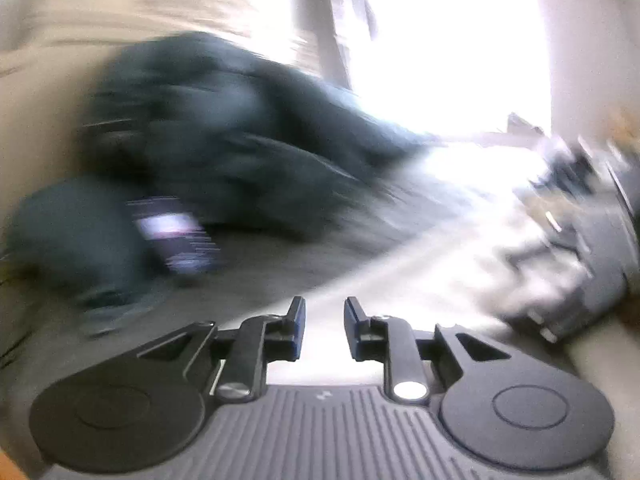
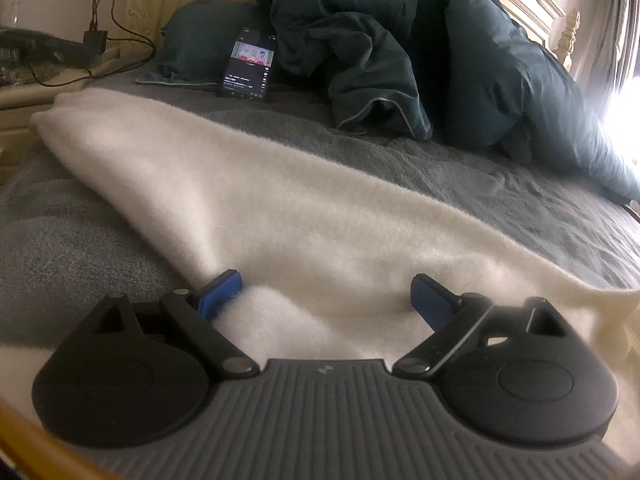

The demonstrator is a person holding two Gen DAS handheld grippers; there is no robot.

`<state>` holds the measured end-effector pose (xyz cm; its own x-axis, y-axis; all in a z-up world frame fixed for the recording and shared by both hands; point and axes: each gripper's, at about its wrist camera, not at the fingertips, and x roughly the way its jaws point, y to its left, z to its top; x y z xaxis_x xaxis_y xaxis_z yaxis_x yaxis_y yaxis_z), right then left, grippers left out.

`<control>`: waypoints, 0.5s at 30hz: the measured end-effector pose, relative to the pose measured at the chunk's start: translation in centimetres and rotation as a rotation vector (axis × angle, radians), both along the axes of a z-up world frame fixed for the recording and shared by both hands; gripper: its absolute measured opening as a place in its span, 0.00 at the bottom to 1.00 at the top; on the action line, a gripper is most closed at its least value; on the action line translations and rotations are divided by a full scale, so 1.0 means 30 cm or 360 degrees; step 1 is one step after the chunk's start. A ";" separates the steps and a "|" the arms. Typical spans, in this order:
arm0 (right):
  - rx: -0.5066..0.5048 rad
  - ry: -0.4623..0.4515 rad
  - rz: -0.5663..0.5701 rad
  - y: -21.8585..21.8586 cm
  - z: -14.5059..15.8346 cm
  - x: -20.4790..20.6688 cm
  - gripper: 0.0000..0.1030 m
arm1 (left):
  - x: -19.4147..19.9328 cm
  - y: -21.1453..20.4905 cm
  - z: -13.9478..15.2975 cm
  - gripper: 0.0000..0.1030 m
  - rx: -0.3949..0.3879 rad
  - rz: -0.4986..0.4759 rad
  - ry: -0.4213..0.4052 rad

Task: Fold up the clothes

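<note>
- The white fleece garment (image 2: 280, 208) lies stretched flat across the grey bed cover (image 2: 68, 248), running from the far left corner towards the near right.
- The right gripper (image 2: 326, 294) is spread wide, its blue pads resting on the fleece without pinching it.
- The left gripper (image 1: 325, 322) is slightly parted with nothing between its pads; its view is heavily blurred.
- Behind the garment a dark teal duvet (image 2: 400, 48) is heaped against the carved headboard (image 2: 532, 4).
- A lit phone (image 2: 249, 65) leans beside the duvet, next to a teal pillow (image 2: 196, 40).
- Cables (image 2: 120, 36) trail over the bedside table (image 2: 24, 92) at left.
</note>
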<state>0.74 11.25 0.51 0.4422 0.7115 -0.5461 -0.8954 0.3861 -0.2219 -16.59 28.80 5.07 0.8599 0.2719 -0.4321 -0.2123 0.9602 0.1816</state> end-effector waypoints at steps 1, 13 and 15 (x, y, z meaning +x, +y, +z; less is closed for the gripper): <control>-0.0001 -0.0008 -0.0013 0.001 -0.002 -0.002 0.91 | 0.034 -0.033 -0.035 0.08 0.0076 -0.0036 0.0059; 0.0027 0.0042 -0.0018 -0.008 -0.008 0.014 0.91 | -0.231 0.095 -0.170 0.03 0.0342 0.0522 -0.0014; 0.0027 0.0042 -0.0018 -0.008 -0.007 0.015 0.91 | -0.249 0.083 -0.178 0.03 0.0354 0.0559 -0.0016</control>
<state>1.17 11.02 0.30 0.4356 0.7160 -0.5456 -0.8965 0.3996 -0.1915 -24.06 31.30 -0.27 0.7023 0.6350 -0.3219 -0.5226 0.7669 0.3726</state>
